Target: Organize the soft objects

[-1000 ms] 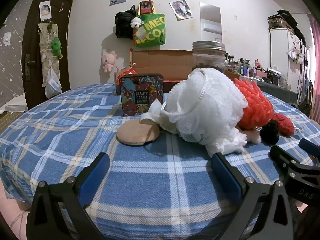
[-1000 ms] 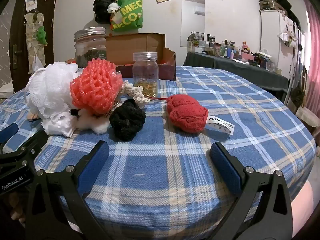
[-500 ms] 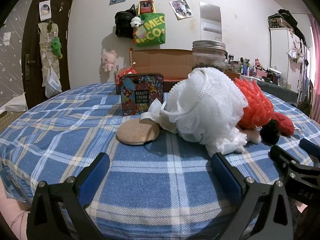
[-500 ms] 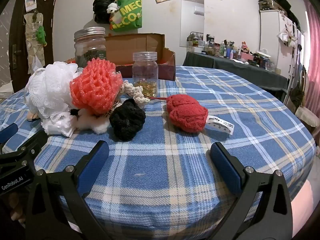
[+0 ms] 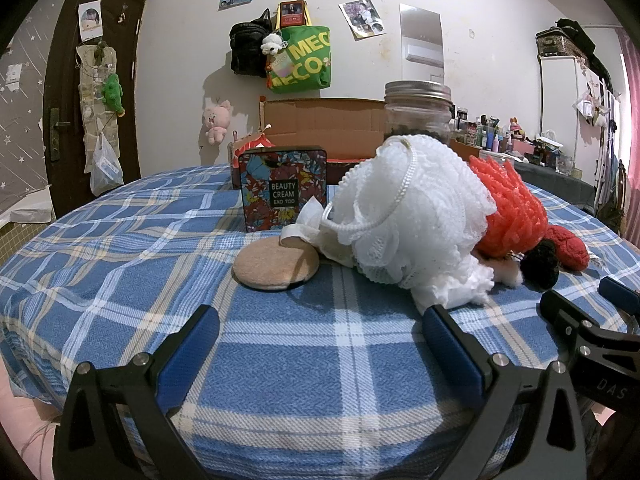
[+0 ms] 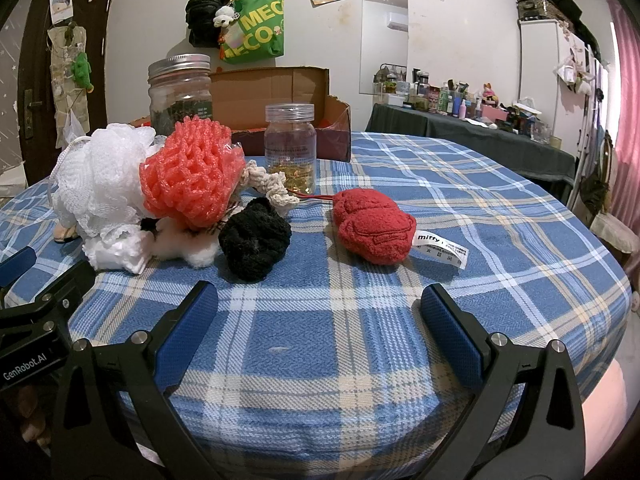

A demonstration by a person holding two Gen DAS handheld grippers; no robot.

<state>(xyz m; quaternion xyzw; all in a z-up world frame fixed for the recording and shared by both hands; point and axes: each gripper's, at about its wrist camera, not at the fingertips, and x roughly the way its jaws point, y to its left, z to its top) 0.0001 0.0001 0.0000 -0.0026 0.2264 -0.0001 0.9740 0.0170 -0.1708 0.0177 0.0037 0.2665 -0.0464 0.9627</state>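
The white bath pouf [image 5: 412, 216] hides most of the coral mesh [image 5: 512, 216] beyond the right finger; left gripper [image 5: 320, 334] and right gripper [image 6: 320, 312] hover level, fingers wide, empty.

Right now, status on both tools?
Left tool open, empty. Right tool open, empty. Black pom, red plush ahead, untouched. Approach clear.

Ahead of me: a cardboard box [image 6: 276, 92] at the far side of the blue plaid tablecloth [image 6: 460, 208].
Jars: a metal-lidded jar [image 6: 180, 90]; a clear plastic jar [image 6: 290, 148] before the box.
My left view: a floral tin [image 5: 283, 189] standing upright.
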